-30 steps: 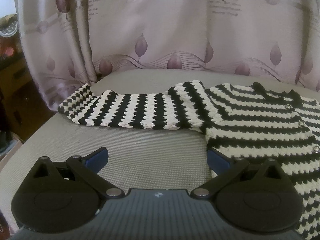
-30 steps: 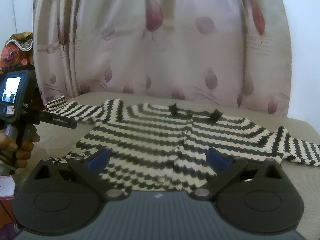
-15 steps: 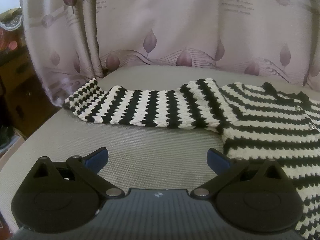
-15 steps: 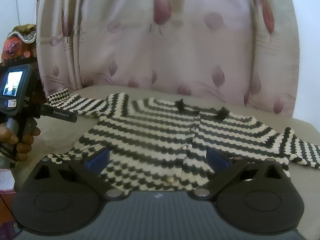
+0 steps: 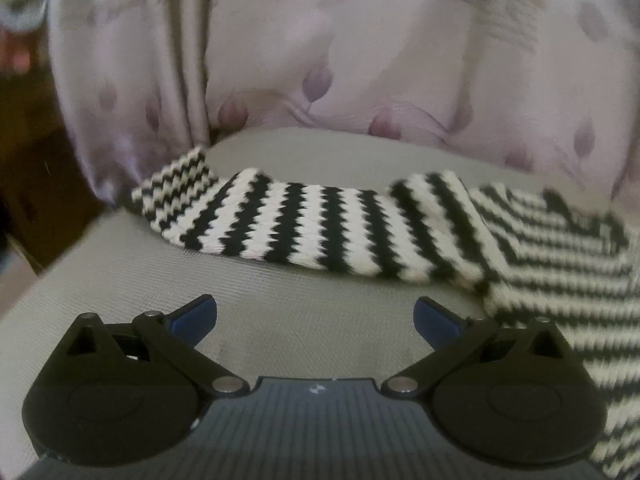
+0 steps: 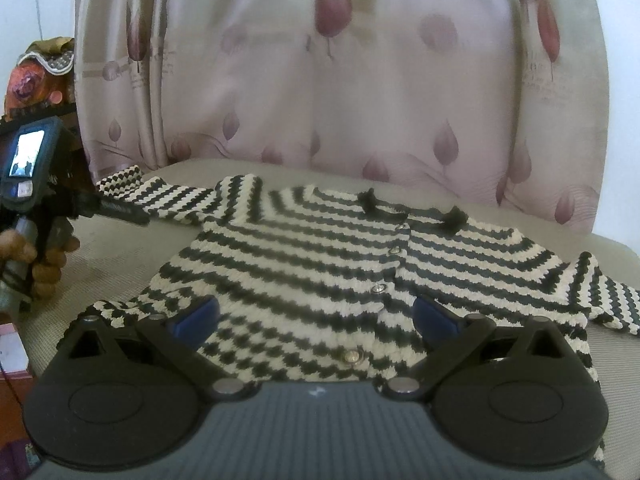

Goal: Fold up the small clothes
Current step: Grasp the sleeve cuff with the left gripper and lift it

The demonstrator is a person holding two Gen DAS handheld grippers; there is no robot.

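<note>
The striped knit cardigan [image 6: 320,264] lies flat, unfolded, on the grey cushion [image 5: 160,292]. Both my left gripper [image 5: 315,316] and right gripper [image 6: 316,314] gape, empty. It looks soft and floppy; I'd pinch the left sleeve's cuff [image 5: 176,184].

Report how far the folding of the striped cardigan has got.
Done: the striped cardigan lies spread flat, buttoned, on the grey cushion, both sleeves out to the sides. In hand: nothing; the left hand-held gripper is open, aimed at the outstretched sleeve, and the right hand-held gripper hangs open above the hem. Left: every fold, sleeves first by the look of it.
</note>
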